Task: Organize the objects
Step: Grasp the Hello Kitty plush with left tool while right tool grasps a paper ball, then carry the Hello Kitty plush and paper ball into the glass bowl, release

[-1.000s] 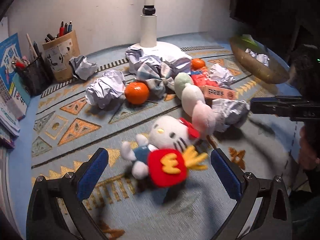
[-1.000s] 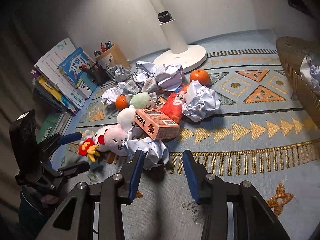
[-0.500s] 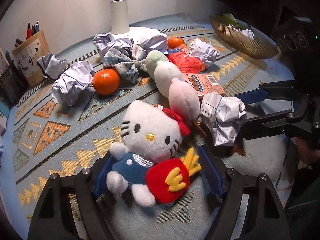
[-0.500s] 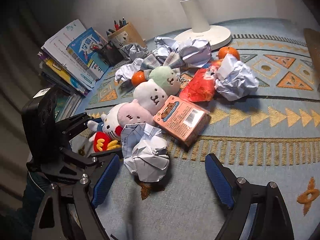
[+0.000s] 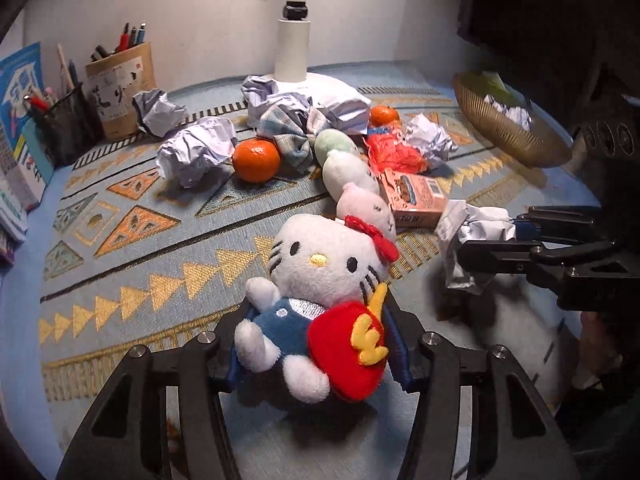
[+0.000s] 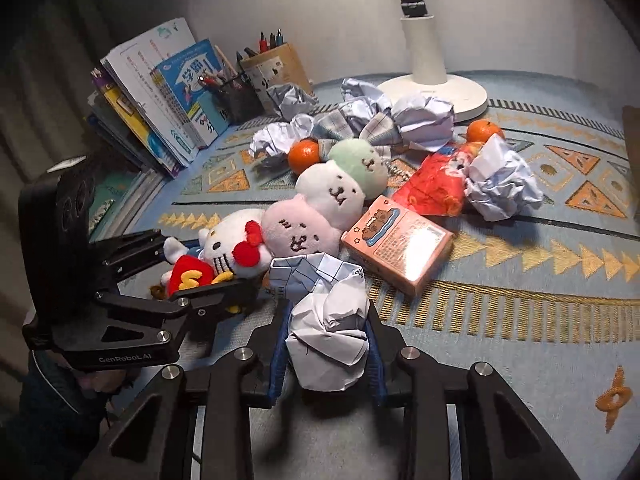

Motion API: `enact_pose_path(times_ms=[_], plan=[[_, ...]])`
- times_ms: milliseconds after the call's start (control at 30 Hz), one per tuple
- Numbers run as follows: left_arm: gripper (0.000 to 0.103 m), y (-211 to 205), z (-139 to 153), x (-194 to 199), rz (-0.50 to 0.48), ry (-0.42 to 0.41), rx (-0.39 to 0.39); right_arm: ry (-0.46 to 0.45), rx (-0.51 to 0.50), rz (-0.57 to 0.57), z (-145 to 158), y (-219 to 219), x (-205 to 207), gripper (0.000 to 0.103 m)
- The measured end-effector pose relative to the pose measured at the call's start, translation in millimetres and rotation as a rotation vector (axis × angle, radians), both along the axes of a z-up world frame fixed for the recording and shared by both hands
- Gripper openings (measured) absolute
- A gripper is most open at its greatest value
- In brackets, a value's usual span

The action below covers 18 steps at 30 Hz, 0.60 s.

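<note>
A white cat plush (image 5: 324, 256) in blue overalls with a red-and-yellow fries pouch lies on the patterned mat. My left gripper (image 5: 320, 332) has its jaws closing on the plush's body, and the blue pads press both its sides. In the right wrist view the same plush (image 6: 228, 244) sits in the left gripper (image 6: 204, 264). A crumpled white paper ball (image 6: 328, 344) is squeezed between the pads of my right gripper (image 6: 326, 320), whose jaws are closing. The left wrist view shows the right gripper (image 5: 488, 236) at the right with that paper ball (image 5: 464, 276).
Behind lie a three-ball plush (image 6: 336, 196), a pink box (image 6: 400, 240), a red bag (image 6: 436, 188), two oranges (image 5: 256, 160) (image 6: 482, 130), a plaid bow and several paper balls. A lamp base (image 6: 452, 92), pen holders (image 5: 120, 84), books (image 6: 160, 92) and a woven basket (image 5: 508, 132) ring the mat.
The left jaws went from wide open to closed around the cat plush. The right jaws opened wide around the paper ball, then closed onto it.
</note>
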State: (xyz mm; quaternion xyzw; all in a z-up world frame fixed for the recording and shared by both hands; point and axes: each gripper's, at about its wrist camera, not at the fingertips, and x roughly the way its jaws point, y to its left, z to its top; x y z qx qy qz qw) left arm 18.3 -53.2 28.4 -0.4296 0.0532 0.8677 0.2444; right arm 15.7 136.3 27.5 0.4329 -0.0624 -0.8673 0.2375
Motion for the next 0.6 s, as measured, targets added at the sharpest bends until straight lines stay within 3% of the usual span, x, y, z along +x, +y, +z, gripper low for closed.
enact_pose_path(times_ms=[133, 267, 467, 600], plan=[[0.052, 3.2, 15.4, 16.8, 0.084, 0.012, 0.077, 0.083, 0.072, -0.074, 23.9, 32.2, 17.0, 0.032], [0.052, 28.1, 19.1, 31.4, 0.099, 0.008, 0.144, 0.074, 0.219, -0.130, 18.4, 59.5, 26.6, 0.033], [0.052, 74.6, 6.7, 39.0, 0.034, -0.020, 0.097, -0.041, 0.143, -0.149, -9.1, 98.9, 28.5, 0.035], [0.052, 90.2, 6.6, 45.6, -0.001, -0.011, 0.078, 0.001, 0.179, -0.152, -7.9, 101.6, 42.9, 0.072]])
